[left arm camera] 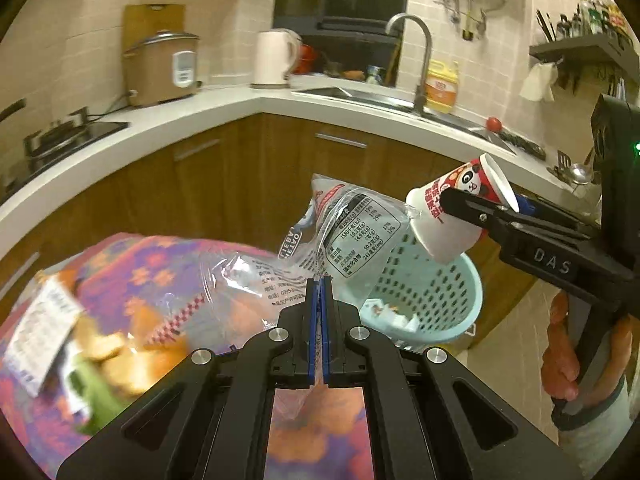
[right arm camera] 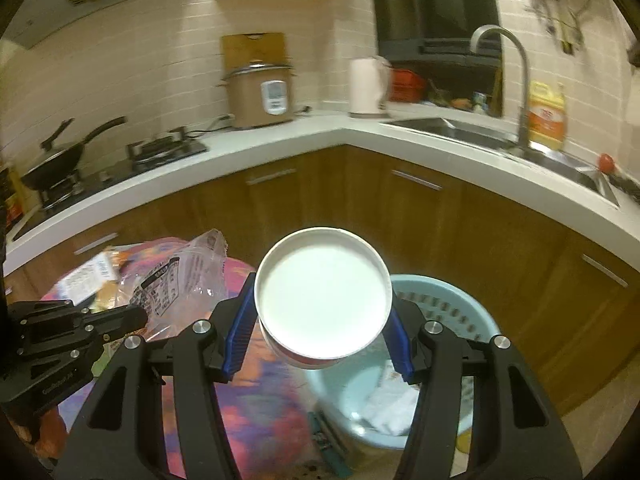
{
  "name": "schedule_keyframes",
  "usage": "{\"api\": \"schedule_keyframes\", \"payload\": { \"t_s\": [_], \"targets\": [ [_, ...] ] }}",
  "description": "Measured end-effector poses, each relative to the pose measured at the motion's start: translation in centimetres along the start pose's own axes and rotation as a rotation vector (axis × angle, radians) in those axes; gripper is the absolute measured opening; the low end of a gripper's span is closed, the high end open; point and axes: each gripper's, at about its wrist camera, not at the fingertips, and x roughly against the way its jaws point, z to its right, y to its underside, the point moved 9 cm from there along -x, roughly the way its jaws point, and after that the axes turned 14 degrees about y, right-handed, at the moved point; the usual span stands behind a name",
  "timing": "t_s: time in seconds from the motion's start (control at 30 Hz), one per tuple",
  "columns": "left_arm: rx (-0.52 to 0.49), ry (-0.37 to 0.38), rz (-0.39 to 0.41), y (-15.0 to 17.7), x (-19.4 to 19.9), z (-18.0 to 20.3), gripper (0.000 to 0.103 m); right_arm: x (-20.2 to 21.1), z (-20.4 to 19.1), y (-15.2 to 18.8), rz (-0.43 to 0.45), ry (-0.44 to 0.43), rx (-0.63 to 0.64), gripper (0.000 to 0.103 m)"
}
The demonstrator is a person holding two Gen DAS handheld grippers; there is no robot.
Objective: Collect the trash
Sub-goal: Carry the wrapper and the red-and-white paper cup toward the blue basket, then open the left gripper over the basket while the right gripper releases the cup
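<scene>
Trash basket point(left arm camera: 436, 280), pale blue, is sitting just past both grippers. Right gripper point(right arm camera: 322, 320) is clamping a paper cup point(right arm camera: 322, 292) over its rim; left gripper point(left arm camera: 320, 300) is pinching a clear plastic bag point(left arm camera: 352, 232) beside it. Only right wrist view is showing the cup's white inside.

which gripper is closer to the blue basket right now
Right. The right gripper, shut on the paper cup, is at the light blue basket, its cup over the rim. The left gripper, pinching a clear plastic bag, is off to the basket's side by the patterned table.
</scene>
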Motion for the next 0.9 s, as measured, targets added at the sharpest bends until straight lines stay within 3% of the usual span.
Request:
{"api": "schedule_keyframes", "payload": {
  "t_s": [0.4, 0.67, 0.9],
  "targets": [
    [-0.026, 0.024, -0.094, -1.4, -10.5, 4.2, 0.000, -7.4, 9.7, 4.1, -0.122, 0.107, -0.099, 0.053],
    [-0.027, 0.041, -0.171, -0.9, -16.4, 5.0, 0.000, -11.9, 12.8, 7.9, -0.226, 0.138, -0.151, 0.054],
    [-0.037, 0.052, -0.224, -0.6, -19.7, 5.4, 0.000, -13.7, 13.7, 9.6, -0.261, 0.146, -0.175, 0.054]
  ]
}}
